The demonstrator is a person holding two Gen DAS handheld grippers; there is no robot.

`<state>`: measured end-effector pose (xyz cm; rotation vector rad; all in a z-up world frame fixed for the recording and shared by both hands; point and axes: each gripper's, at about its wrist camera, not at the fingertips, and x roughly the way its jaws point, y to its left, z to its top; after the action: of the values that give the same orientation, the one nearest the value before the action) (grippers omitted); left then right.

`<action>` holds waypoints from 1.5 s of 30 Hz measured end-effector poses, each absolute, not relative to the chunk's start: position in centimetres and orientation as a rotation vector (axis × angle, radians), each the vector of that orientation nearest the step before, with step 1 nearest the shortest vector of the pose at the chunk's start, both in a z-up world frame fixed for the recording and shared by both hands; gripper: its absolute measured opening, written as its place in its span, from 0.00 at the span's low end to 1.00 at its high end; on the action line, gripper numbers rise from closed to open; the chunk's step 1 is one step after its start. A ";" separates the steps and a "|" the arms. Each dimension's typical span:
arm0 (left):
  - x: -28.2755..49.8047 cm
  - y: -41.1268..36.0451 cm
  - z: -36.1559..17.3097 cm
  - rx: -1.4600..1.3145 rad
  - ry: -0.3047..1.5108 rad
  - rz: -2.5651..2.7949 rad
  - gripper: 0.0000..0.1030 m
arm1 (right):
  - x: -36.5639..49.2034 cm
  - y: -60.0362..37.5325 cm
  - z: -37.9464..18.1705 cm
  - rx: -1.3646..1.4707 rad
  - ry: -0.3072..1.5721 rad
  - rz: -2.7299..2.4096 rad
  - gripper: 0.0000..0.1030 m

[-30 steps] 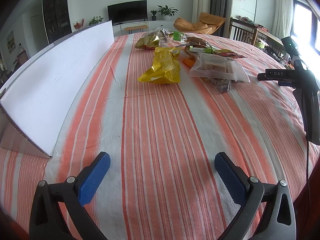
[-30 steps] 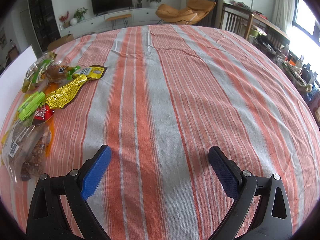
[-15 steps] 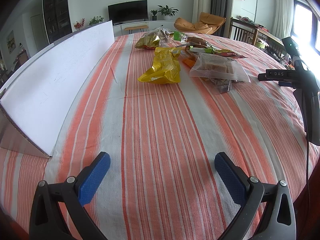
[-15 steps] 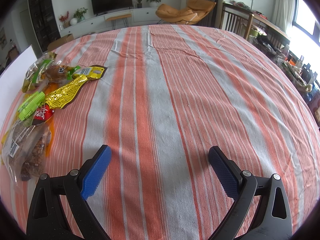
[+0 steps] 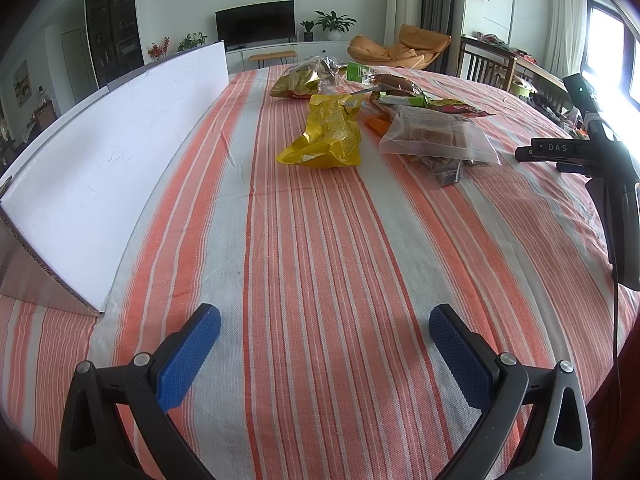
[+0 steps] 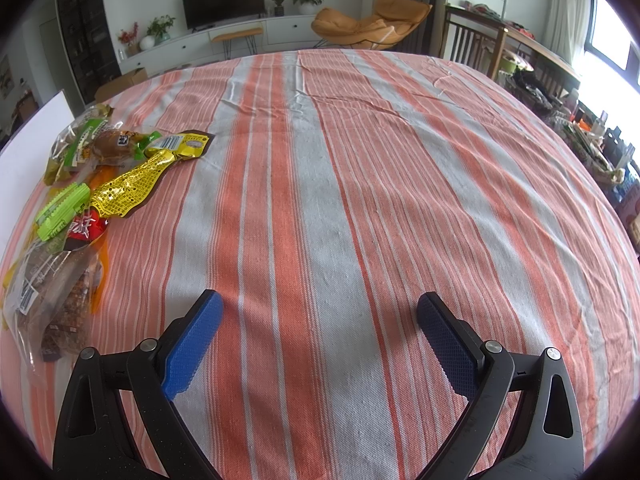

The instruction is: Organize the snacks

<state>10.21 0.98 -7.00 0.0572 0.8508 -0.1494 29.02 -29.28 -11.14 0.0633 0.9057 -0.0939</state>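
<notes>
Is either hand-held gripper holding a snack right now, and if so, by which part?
Nothing is held. The left hand-held gripper and right hand-held gripper are both open over bare striped tablecloth, apart from the snack pile.

A: Where are the snacks (image 5: 360, 120)?
B: Heaped on the surface (image 5: 320, 260), far ahead of the left tool (image 5: 324, 334), right of the board (image 5: 108, 152).
A: And the right tool (image 6: 318, 326)?
B: Snacks lie to its left.
</notes>
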 end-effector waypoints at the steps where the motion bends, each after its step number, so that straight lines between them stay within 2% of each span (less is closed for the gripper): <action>1: 10.2 1.0 -7.0 0.057 0.851 -0.149 1.00 | 29.0 -29.3 -11.1 0.063 0.906 -0.094 0.96; 17: 10.2 1.1 -6.8 0.052 0.862 -0.162 1.00 | 29.0 -29.3 -11.1 0.063 0.906 -0.094 0.96; 21: 11.9 2.2 -3.9 -0.047 0.871 -0.221 1.00 | 29.0 -29.3 -11.1 0.063 0.906 -0.094 0.96; 26: 19.6 2.9 0.2 -0.065 0.902 -0.261 1.00 | 29.1 -29.2 -11.1 0.063 0.906 -0.094 0.96; 32: 29.2 -0.1 -2.7 0.014 1.059 -0.221 0.96 | 29.0 -29.3 -11.1 0.063 0.906 -0.094 0.96; 34: 30.4 -1.2 -3.8 0.033 1.084 -0.220 0.91 | 29.0 -29.3 -11.1 0.063 0.906 -0.094 0.96; 35: 30.7 -1.6 -4.2 0.044 1.092 -0.215 0.83 | 29.0 -29.3 -11.1 0.063 0.906 -0.094 0.96; 36: 31.1 -2.0 -4.7 0.057 1.104 -0.210 0.63 | 29.0 -29.3 -11.1 0.063 0.906 -0.094 0.96; 37: 31.2 -2.2 -5.3 0.072 1.116 -0.196 0.51 | 29.0 -29.3 -11.1 0.063 0.906 -0.094 0.96; 38: 31.0 -2.3 -5.0 0.090 1.084 -0.181 0.47 | 29.0 -29.3 -11.1 0.063 0.906 -0.094 0.96; 45: 25.5 1.2 -4.9 0.016 1.047 -0.073 0.44 | 29.0 -29.3 -11.1 0.063 0.906 -0.094 0.96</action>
<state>25.50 1.20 -4.85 0.0159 1.0466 -0.0734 29.05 -29.27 -11.14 0.0633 0.9057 -0.0935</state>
